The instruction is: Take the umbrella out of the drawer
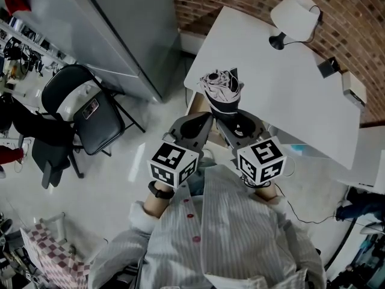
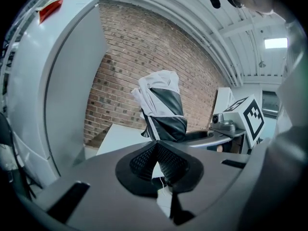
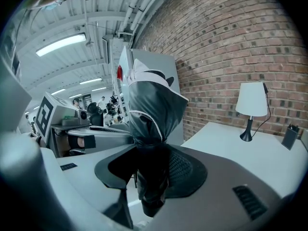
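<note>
A folded black-and-white umbrella stands upright in the air in front of the person, over the near edge of the white table. My right gripper is shut on its dark lower part, and the umbrella fills the space between the pads. From the left, my left gripper reaches in. Its pads meet at the tips on the lower edge of the umbrella, with a thin white cord in the gap behind them. No drawer is in view.
A white lamp and a small dark box stand at the table's far side, by the brick wall. A tall grey cabinet rises at the left. A black folding chair stands on the floor nearby.
</note>
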